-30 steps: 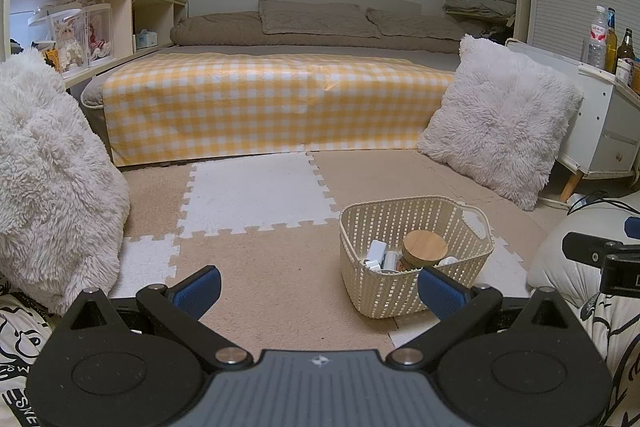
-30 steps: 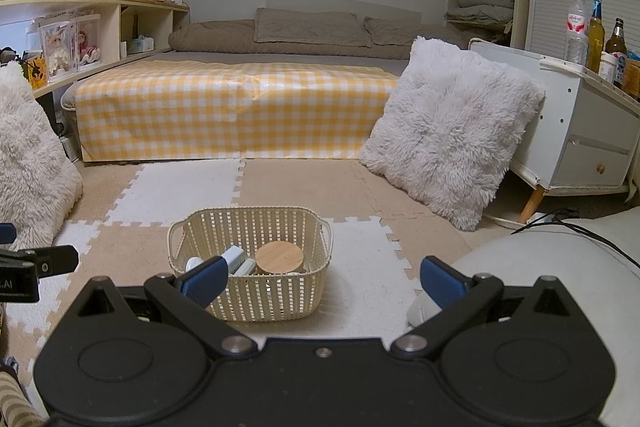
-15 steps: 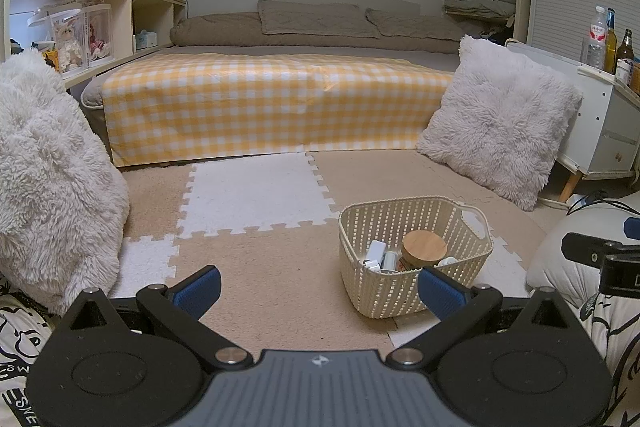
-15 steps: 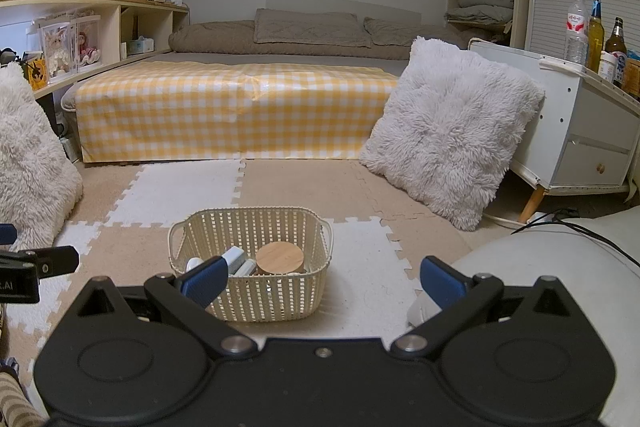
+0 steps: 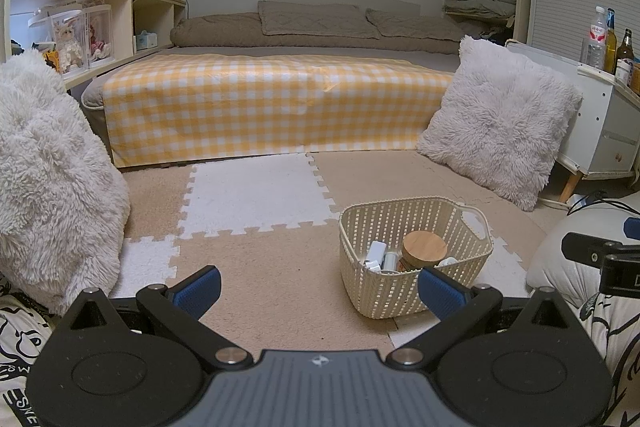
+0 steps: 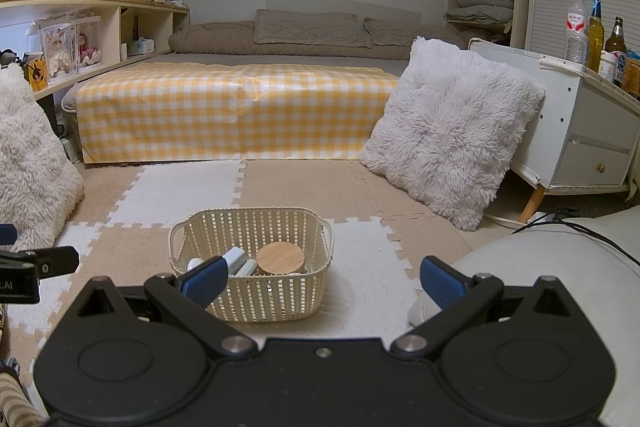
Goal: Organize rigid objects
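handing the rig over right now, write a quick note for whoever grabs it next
Left gripper: open, empty, held low over the foam floor mat, to the left of the basket.
Right gripper: open, empty, facing the basket from just behind it.
Cream plastic basket sits on the mat. Inside: a jar with a round wooden lid, a white rectangular item, a small tube, and a small white object by the left wall.
Done: these items are in the basket.
Left: no loose rigid objects show on the mat in either view; check outside the frames before calling it finished.
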Tool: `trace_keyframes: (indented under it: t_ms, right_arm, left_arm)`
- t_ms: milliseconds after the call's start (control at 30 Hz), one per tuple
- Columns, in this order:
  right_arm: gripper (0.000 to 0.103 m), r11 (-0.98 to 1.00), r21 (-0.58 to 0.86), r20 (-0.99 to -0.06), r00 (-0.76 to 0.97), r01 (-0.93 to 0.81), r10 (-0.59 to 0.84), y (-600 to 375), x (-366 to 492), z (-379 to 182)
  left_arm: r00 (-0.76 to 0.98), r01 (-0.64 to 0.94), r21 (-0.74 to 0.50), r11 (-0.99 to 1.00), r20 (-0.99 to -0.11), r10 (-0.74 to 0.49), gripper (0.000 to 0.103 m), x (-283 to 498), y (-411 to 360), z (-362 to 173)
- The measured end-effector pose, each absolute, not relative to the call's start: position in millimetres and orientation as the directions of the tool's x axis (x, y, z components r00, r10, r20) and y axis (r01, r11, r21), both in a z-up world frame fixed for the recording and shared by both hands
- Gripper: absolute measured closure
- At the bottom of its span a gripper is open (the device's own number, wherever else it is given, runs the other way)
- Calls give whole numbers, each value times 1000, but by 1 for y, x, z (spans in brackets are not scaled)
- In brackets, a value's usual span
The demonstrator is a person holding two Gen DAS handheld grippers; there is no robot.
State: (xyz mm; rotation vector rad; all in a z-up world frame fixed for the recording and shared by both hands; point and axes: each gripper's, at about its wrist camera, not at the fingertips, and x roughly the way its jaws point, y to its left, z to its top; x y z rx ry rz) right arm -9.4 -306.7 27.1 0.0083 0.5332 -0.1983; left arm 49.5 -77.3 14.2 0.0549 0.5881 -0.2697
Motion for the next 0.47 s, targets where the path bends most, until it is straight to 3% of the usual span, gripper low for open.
trace_keyframes:
  t_ms: [467]
  right_arm:
    - [0,981,-45,-504,843,190,-186,-307,-9,28]
  left_arm:
    - [798,266,-25,964,-554,-235,0,50,-76,14]
